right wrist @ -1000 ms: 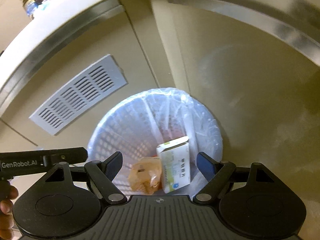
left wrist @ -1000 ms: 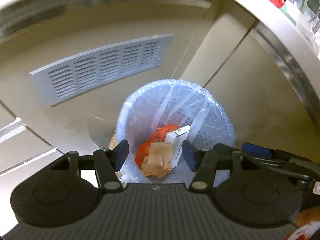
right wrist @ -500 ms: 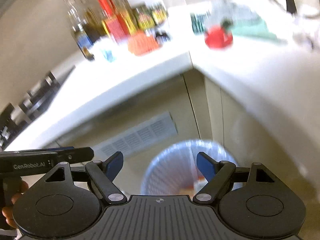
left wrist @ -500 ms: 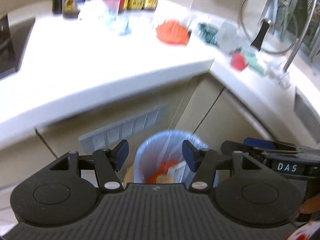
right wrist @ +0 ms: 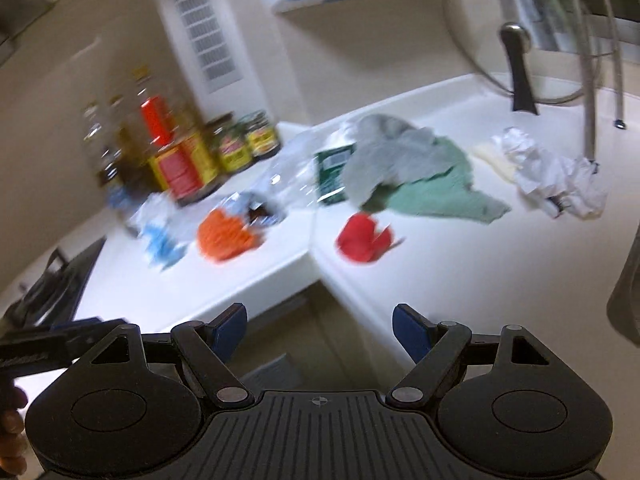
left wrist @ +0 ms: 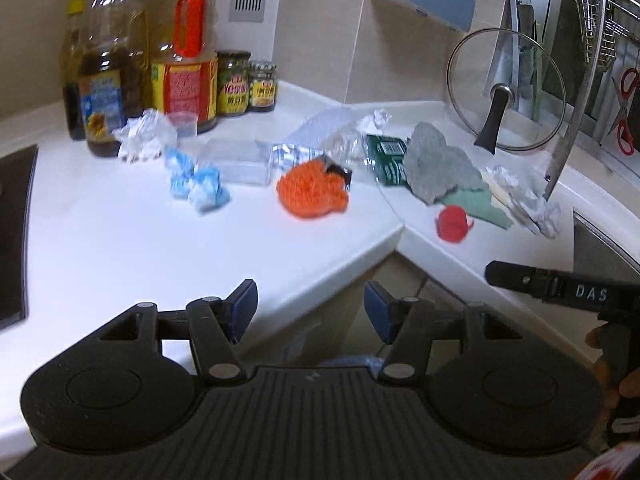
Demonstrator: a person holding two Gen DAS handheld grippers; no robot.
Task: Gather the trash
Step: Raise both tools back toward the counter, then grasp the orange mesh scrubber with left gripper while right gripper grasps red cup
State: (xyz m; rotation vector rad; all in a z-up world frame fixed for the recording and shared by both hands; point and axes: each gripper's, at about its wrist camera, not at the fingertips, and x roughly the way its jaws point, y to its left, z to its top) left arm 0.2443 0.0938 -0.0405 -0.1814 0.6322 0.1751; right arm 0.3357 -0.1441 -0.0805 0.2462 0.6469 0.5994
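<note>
Trash lies scattered over the white corner counter (left wrist: 120, 240): an orange net (left wrist: 310, 190), a red scrap (left wrist: 452, 222), blue crumpled wrappers (left wrist: 196, 184), white crumpled paper (left wrist: 142, 140), a clear plastic box (left wrist: 240, 160), a dark green packet (left wrist: 386, 158) and crumpled foil (left wrist: 524, 196). My left gripper (left wrist: 311, 308) hangs open and empty in front of the counter edge. My right gripper (right wrist: 320, 330) is open and empty too, with the red scrap (right wrist: 362, 238) and the orange net (right wrist: 226, 236) beyond it. The bin's rim (left wrist: 348, 360) barely shows below.
Oil bottles (left wrist: 114, 80) and jars (left wrist: 234, 84) stand at the back left. A grey and a green cloth (left wrist: 440, 168) lie by a glass lid (left wrist: 506, 88) leaning on the wall. A black hob (left wrist: 12, 232) is at the left, a sink edge (left wrist: 600, 232) at the right.
Both grippers rose from over the lined bin up to counter height and tilted up. The bin with its trash dropped out of view; the counter and its litter came into view.
</note>
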